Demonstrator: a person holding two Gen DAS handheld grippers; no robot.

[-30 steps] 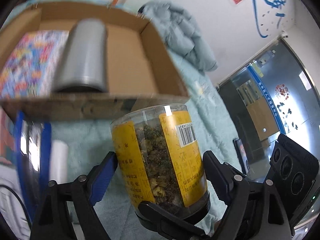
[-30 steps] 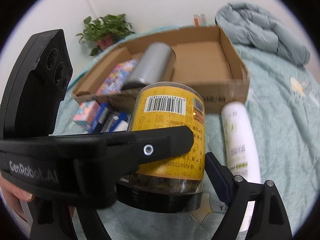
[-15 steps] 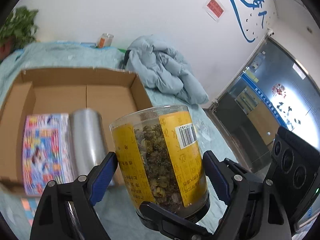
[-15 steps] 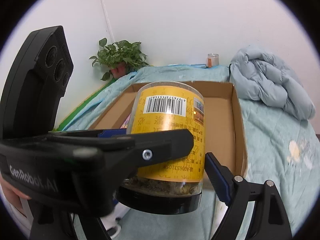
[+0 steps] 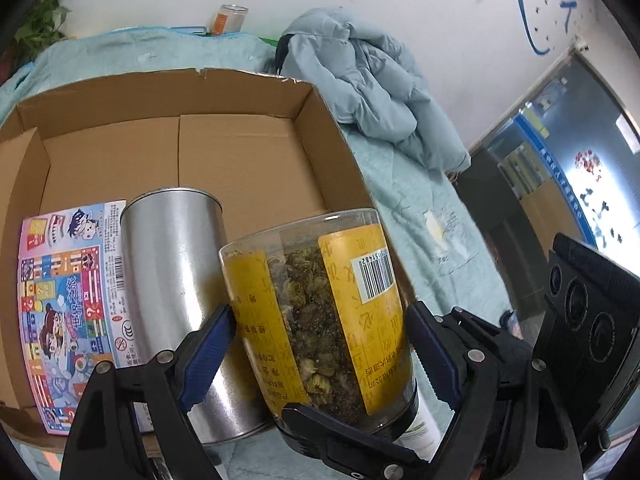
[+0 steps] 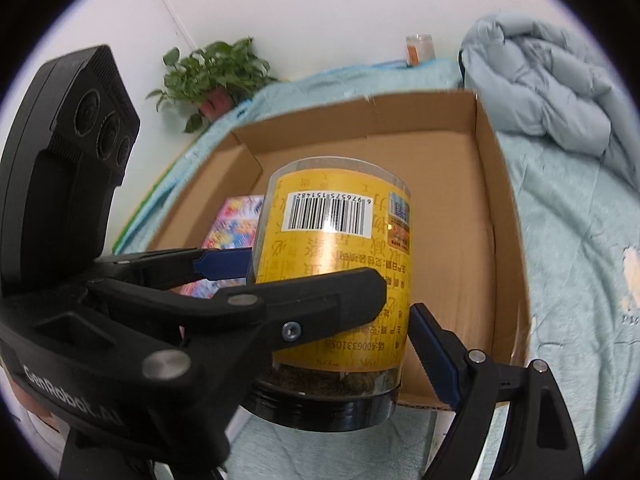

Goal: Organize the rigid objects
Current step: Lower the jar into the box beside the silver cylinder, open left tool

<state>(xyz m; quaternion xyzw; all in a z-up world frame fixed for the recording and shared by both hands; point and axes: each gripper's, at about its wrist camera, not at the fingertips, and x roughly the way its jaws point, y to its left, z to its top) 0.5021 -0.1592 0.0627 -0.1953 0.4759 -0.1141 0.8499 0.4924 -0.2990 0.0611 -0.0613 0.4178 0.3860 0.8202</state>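
Cardboard box (image 5: 248,160) nearer, sharper; both jaws still clenched on yellow-labelled jar (image 5: 320,320).

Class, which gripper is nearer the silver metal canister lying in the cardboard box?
Left gripper: one finger overlaps the canister; right gripper clamps the clear yellow-labelled jar's far side.

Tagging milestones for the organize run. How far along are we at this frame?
Done: a colourful flat box and a silver tin already lie in the cardboard box.
In hand: the yellow-labelled jar, clamped between the left gripper and the right gripper, at the box's near edge.
Left: set the jar inside and release. A white bottle shows beneath, outside the box.
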